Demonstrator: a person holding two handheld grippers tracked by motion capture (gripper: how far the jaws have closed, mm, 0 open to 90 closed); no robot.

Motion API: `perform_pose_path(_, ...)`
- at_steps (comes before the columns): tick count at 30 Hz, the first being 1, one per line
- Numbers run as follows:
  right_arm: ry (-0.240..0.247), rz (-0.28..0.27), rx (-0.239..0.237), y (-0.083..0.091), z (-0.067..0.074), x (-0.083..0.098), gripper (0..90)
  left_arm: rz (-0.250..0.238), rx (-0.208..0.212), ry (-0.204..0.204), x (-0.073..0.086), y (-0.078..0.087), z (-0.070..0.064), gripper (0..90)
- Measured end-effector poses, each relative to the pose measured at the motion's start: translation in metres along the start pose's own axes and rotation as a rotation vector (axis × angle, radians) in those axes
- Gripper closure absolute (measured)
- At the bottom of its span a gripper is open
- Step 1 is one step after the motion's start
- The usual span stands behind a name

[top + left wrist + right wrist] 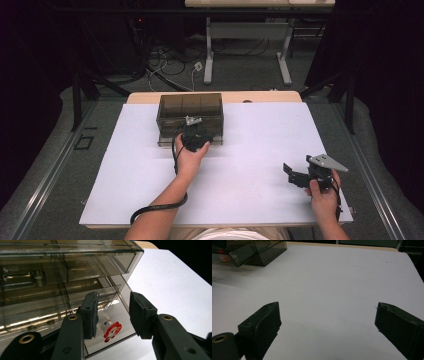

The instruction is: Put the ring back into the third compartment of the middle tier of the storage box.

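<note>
Left gripper view: left gripper (112, 315), jaws parted and gripping nothing, sits at the smoky transparent plastic drawer box (67, 277); a red-and-white Santa sticker (112, 332) lies between them. Right gripper (327, 332) gapes wide over smooth white tabletop (337, 285).

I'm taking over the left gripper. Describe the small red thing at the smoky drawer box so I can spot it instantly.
Start at the white sheet covering the table, then find the smoky transparent plastic drawer box near its far edge. The left gripper points at the box's lowest drawer, pulled out; the small red-and-white Santa-like figure lies on its floor, beside a clear knob. It is the only red item in the brown-tinted plastic.
</note>
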State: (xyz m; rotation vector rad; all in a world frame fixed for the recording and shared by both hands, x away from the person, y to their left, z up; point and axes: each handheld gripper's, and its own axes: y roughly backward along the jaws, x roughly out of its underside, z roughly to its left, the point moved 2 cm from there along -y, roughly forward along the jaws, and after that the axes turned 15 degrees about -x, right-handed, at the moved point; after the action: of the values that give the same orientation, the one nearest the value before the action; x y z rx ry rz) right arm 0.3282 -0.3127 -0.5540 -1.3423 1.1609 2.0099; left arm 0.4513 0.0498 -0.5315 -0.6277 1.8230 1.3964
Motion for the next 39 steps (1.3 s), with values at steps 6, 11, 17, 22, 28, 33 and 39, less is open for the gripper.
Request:
perform_pose_path(6, -0.028, -0.008, 0.017, 0.004, -0.003, 0.001, 6.2, -0.006, -0.005, -0.016, -0.001, 0.001, -0.001, 53.9)
perform_pose_path(11, -0.028, -0.015, 0.006, 0.005, -0.002, 0.000, 6.2, -0.011, -0.018, -0.028, -0.002, 0.003, -0.001, 51.2)
perform_pose_path(17, -0.017, -0.001, 0.004, 0.003, -0.003, 0.001, 6.2, -0.023, -0.027, -0.033, -0.004, 0.005, 0.000, 46.0)
perform_pose_path(22, -0.015, -0.002, -0.005, 0.003, -0.002, 0.001, 6.2, -0.025, -0.042, -0.050, -0.002, 0.006, 0.002, 41.9)
perform_pose_path(28, -0.003, -0.001, -0.011, 0.001, -0.001, 0.000, 6.2, -0.032, -0.065, -0.068, -0.001, 0.010, 0.006, 35.0)
perform_pose_path(33, -0.009, -0.001, -0.016, 0.000, 0.000, 0.000, 6.2, -0.041, -0.078, -0.087, 0.001, 0.020, 0.008, 28.1)
perform_pose_path(39, -0.006, -0.002, -0.015, 0.002, -0.001, 0.000, 6.3, -0.112, -0.063, -0.105, 0.001, 0.042, 0.012, 26.3)
